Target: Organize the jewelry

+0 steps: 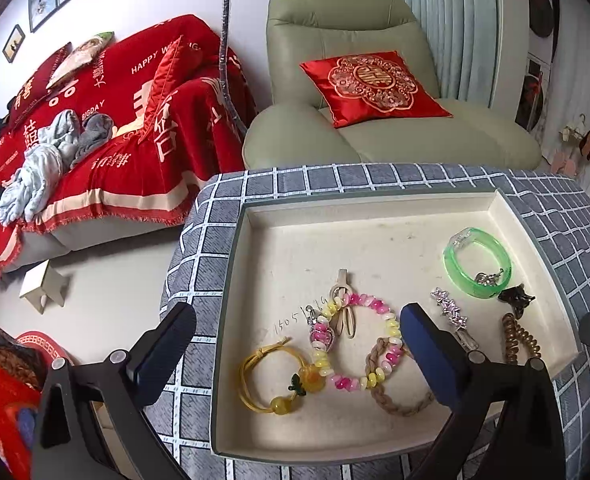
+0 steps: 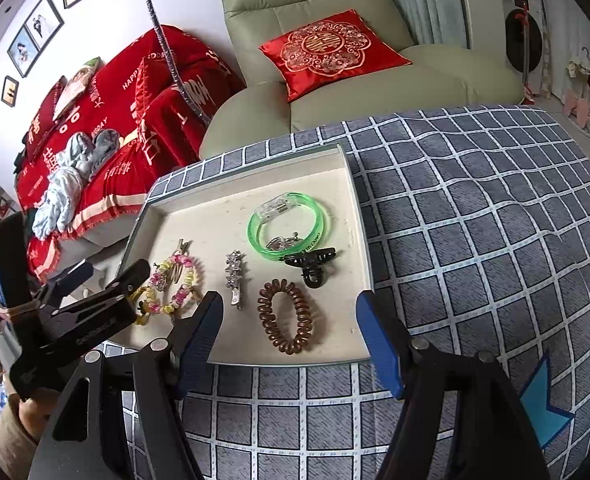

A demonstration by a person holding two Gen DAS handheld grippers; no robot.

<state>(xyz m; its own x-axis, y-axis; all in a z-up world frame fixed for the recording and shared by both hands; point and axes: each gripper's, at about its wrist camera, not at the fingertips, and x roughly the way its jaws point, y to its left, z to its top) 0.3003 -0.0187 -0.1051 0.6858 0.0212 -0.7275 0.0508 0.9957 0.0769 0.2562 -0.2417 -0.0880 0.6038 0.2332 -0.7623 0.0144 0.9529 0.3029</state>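
Left gripper [image 1: 295,344] spread wide, nothing clamped; yellow tie [image 1: 273,380] and bead bracelet [image 1: 355,344] overlap right between its tips. Right gripper [image 2: 289,334] apart, empty, coil tie [image 2: 287,316] between tips. Risk: a grab drags tangled neighbours. Green bangle [image 2: 289,226] beyond, in tray [image 2: 359,216].

I see the shallow cream tray [image 1: 231,280] on the grey checked tablecloth [image 2: 475,220]; in it, the pink-and-yellow bead bracelet [image 1: 369,340] lies left, the green plastic bangle [image 1: 477,264] far right, the brown coiled hair tie [image 2: 286,316] near right.
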